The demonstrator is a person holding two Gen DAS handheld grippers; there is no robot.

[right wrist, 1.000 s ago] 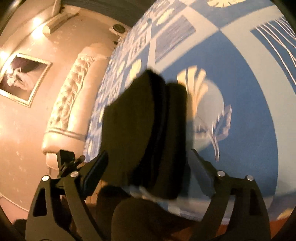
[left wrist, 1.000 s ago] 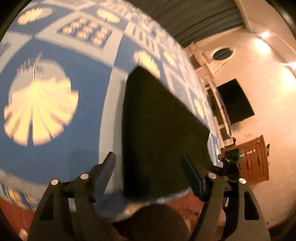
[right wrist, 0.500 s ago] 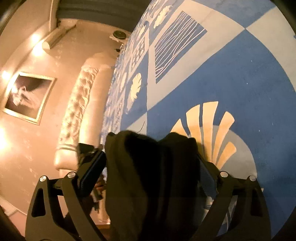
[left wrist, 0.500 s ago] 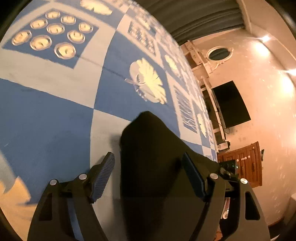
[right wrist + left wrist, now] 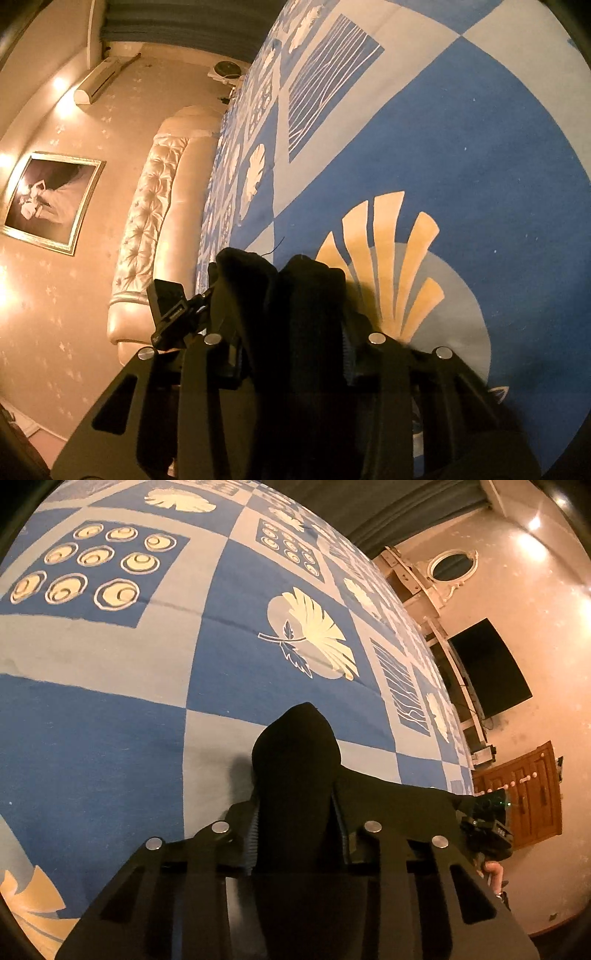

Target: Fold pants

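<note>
The black pants [image 5: 295,746] lie on a blue and grey patterned bedspread [image 5: 110,720]. My left gripper [image 5: 295,812] has its jaws closing on an edge of the pants, and a bunch of the black cloth is squeezed up between its pads. In the right wrist view the pants [image 5: 295,288] show as two thick folds of cloth. My right gripper [image 5: 291,339] has its jaws closing on them, pads pressed into both sides. The rest of the pants is hidden under the grippers.
The bedspread [image 5: 461,147] stretches far ahead of both grippers. A padded cream headboard [image 5: 155,206] and a framed picture [image 5: 48,203] stand to the right gripper's left. A dark screen [image 5: 487,668] and a wooden cabinet [image 5: 524,794] line the wall to the left gripper's right.
Both grippers stood wide open with the pants' edge between their jaws; now both have closed in on the cloth and bunched it up. Both hands moved forward and lower over the bed.
</note>
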